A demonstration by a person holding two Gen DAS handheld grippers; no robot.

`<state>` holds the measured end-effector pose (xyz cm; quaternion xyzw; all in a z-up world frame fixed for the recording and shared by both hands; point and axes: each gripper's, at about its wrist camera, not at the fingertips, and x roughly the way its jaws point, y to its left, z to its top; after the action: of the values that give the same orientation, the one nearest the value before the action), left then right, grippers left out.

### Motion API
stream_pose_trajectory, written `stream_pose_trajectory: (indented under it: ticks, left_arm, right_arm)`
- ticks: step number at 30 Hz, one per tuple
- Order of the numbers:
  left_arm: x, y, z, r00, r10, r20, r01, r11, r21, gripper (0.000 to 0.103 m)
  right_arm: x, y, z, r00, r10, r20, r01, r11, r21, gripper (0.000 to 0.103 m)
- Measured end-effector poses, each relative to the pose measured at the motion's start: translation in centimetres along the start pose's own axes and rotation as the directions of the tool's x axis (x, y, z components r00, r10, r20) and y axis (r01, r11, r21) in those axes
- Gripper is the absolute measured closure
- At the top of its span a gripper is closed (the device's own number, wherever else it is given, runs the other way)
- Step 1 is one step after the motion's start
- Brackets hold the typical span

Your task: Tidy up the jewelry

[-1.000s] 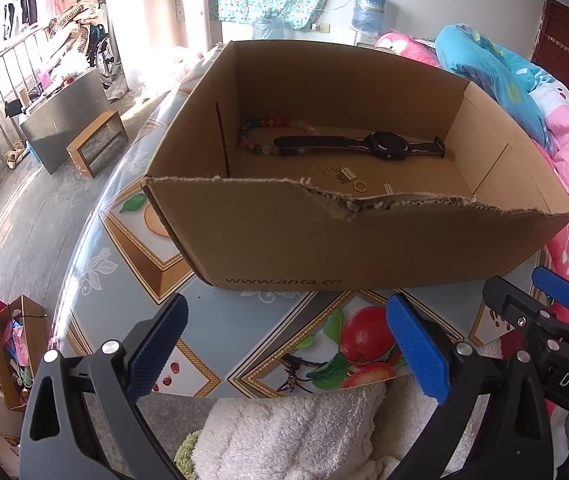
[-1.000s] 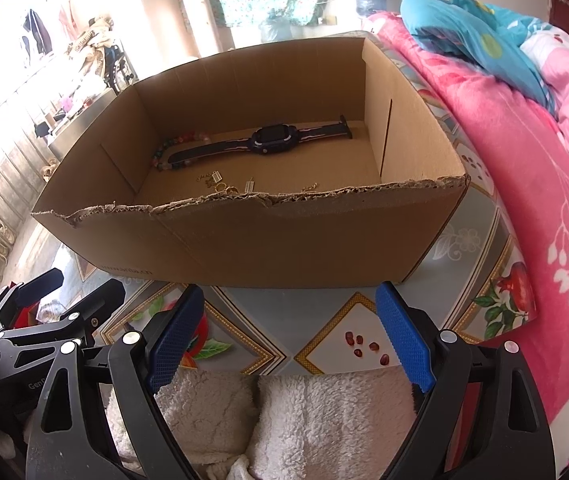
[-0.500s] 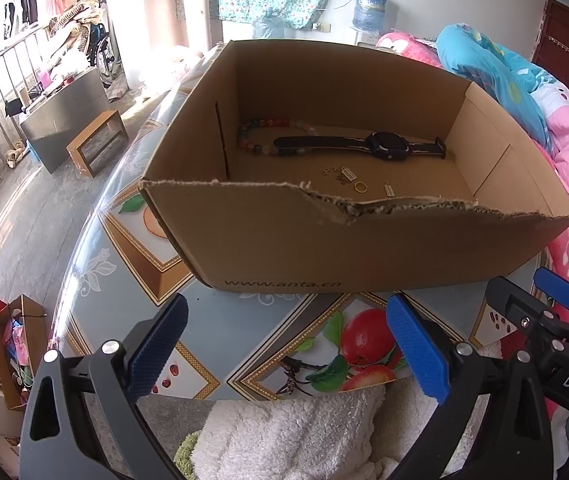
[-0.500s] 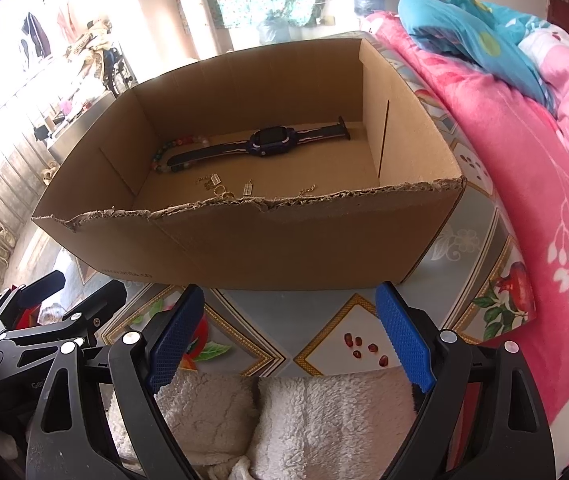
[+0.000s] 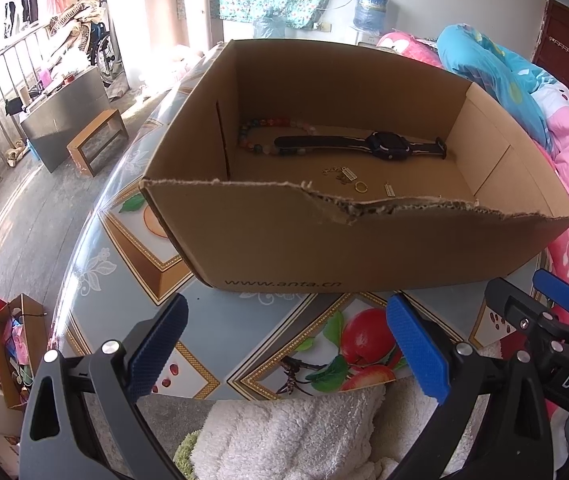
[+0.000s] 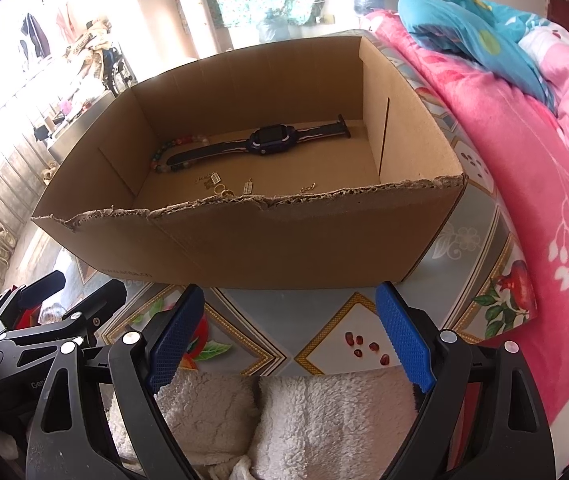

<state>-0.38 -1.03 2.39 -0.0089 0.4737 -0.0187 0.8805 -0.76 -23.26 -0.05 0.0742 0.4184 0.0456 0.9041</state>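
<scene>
An open cardboard box (image 5: pixel 324 248) (image 6: pixel 284 240) stands on the fruit-patterned table. Inside it lie a dark watch (image 5: pixel 384 147) (image 6: pixel 270 141), a coloured bead bracelet (image 5: pixel 258 136) (image 6: pixel 166 156), a gold ring (image 5: pixel 361 188) (image 6: pixel 220 189) and small gold charms (image 5: pixel 344 173) (image 6: pixel 209 179). My left gripper (image 5: pixel 284 344) hovers in front of the box's near wall, open and empty. My right gripper (image 6: pixel 290 336) also sits before the box, open with nothing between its blue pads. Each gripper shows at the edge of the other's view.
A white fluffy cloth (image 5: pixel 296 432) (image 6: pixel 304 420) lies below both grippers at the table's near edge. A pink and blue bedspread (image 6: pixel 524 140) borders the table on the right. On the floor to the left stand a small wooden stool (image 5: pixel 98 140) and open bags (image 5: pixel 8 344).
</scene>
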Motion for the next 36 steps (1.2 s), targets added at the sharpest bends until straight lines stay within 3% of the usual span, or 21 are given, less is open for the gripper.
stream_pose_trajectory:
  ticks: [36]
  left_arm:
    - [0.04, 0.08, -0.04, 1.0, 0.001, -0.007, -0.001, 1.0, -0.002, 0.006]
  right_arm:
    - [0.24, -0.56, 0.39, 1.0, 0.01, -0.014, -0.01, 1.0, -0.008, 0.019]
